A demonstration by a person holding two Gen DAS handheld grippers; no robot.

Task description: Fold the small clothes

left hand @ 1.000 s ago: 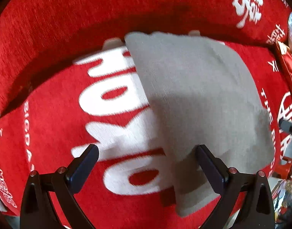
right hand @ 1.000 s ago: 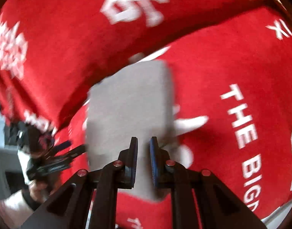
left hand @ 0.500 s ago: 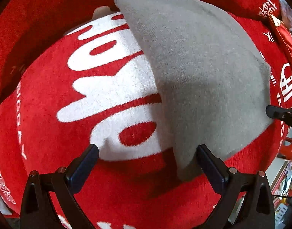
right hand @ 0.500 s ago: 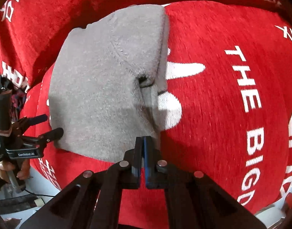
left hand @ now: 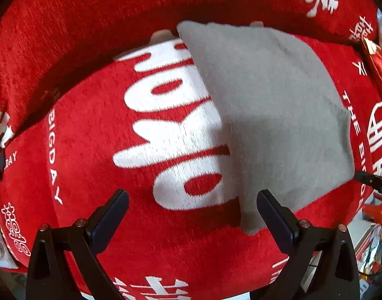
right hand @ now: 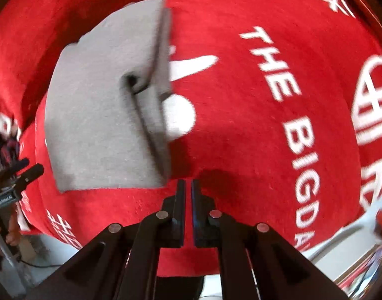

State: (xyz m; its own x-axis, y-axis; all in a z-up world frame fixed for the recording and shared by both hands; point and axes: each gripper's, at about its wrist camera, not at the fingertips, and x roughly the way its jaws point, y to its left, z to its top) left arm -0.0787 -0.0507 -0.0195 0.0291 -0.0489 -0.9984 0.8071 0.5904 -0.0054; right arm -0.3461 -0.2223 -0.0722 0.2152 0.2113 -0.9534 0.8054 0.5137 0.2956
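Note:
A small grey knit garment (left hand: 273,115) lies folded flat on a red cloth with white lettering (left hand: 96,150). In the right wrist view the garment (right hand: 103,115) shows a doubled fold along its right edge. My left gripper (left hand: 191,207) is open and empty, hovering by the garment's near corner, its right finger (left hand: 273,215) beside that corner. My right gripper (right hand: 188,187) has its jaws nearly together with a thin gap, holding nothing, just off the garment's near right corner. The left gripper's tip (right hand: 28,175) shows at the left of the right wrist view.
The red cloth (right hand: 253,130) covers a rounded seat with a raised red back (left hand: 141,5) behind the garment. Clutter and a pale floor (right hand: 353,245) show past the cloth's near edge. A red packet (left hand: 375,65) lies at the far right.
My right gripper let go of the garment's edge and drew back to the right. The garment now lies flat. My left gripper stayed open and pulled back a little.

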